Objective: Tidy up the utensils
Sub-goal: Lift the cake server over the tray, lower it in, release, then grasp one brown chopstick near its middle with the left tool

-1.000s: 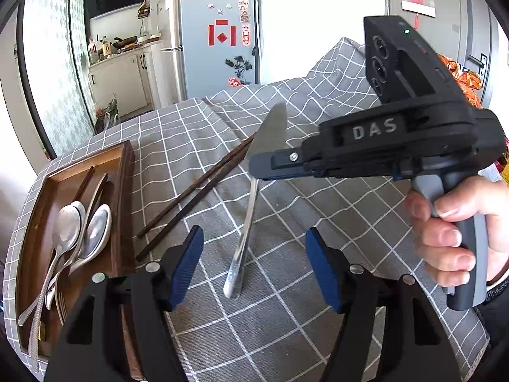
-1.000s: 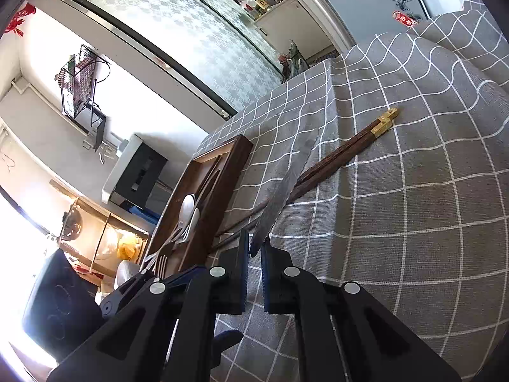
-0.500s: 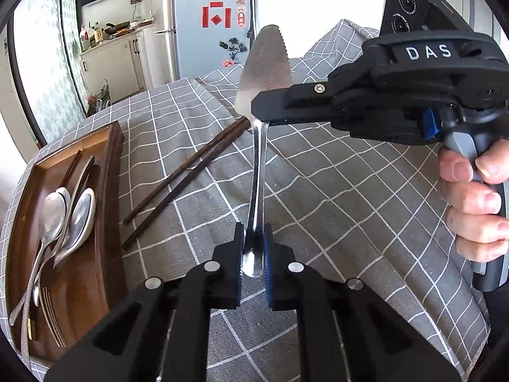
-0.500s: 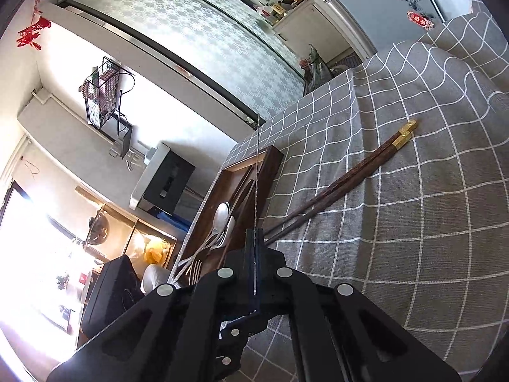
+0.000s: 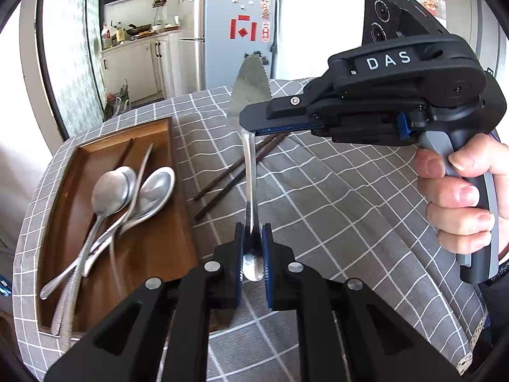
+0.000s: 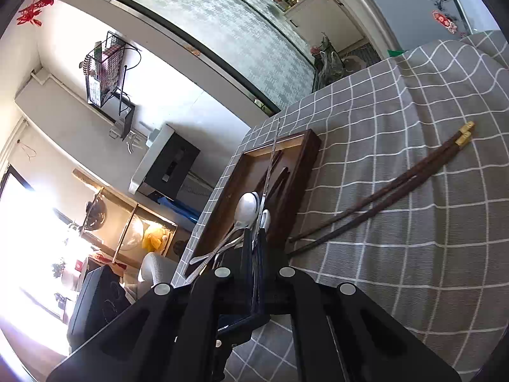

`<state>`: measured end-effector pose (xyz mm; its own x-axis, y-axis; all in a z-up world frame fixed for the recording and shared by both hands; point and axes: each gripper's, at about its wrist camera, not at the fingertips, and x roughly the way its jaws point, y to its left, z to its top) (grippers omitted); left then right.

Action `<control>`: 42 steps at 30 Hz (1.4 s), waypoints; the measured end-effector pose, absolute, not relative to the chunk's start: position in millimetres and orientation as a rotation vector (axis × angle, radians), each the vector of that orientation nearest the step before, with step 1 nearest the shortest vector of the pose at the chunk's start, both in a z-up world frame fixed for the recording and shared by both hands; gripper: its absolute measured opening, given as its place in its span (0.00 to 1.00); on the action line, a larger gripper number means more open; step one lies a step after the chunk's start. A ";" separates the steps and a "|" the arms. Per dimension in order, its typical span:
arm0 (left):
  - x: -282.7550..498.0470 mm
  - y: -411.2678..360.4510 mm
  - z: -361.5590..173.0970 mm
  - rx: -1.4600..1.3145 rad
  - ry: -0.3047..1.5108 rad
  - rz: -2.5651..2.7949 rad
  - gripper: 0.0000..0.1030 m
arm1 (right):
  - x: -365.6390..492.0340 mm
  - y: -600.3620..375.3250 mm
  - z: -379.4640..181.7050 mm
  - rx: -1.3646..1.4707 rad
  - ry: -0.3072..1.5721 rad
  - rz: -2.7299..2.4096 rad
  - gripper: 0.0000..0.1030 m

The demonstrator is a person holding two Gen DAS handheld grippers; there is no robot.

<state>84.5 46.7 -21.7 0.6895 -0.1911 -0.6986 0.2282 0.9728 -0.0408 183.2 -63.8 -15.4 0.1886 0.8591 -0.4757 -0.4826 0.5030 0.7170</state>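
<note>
Steel cake server pinched at handle by left gripper, at blade by right gripper, above grey checked cloth

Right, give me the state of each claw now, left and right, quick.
Left claw: shut on the handle end of the cake server.
Right claw: shut on the cake server where blade meets handle.

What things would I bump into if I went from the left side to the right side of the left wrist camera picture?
Wooden tray → spoons lying in it → dark chopsticks on the checked cloth → cake server → right gripper → the hand holding it.
</note>
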 end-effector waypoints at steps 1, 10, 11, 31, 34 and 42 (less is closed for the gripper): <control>82.2 54.8 -20.6 0.041 0.773 -0.223 0.12 | 182.8 -55.0 -14.1 0.448 0.987 1.000 0.03; 75.9 104.5 -27.3 0.009 0.801 -0.111 0.09 | 191.9 17.8 -40.5 0.376 1.068 1.004 0.08; 75.5 106.1 -28.8 0.010 0.806 -0.106 0.08 | 191.5 24.0 -44.4 0.366 1.076 1.005 0.09; 68.9 78.0 -9.2 0.069 0.720 -0.151 0.66 | 160.0 -54.4 6.5 -0.049 0.806 0.757 0.77; 77.4 53.2 -10.3 0.113 0.731 -0.204 0.66 | 165.4 -88.8 -0.3 -0.082 0.788 0.689 0.77; 138.2 10.0 -33.4 0.155 0.826 -0.257 0.66 | 183.5 -149.3 -27.8 0.072 0.815 0.684 0.76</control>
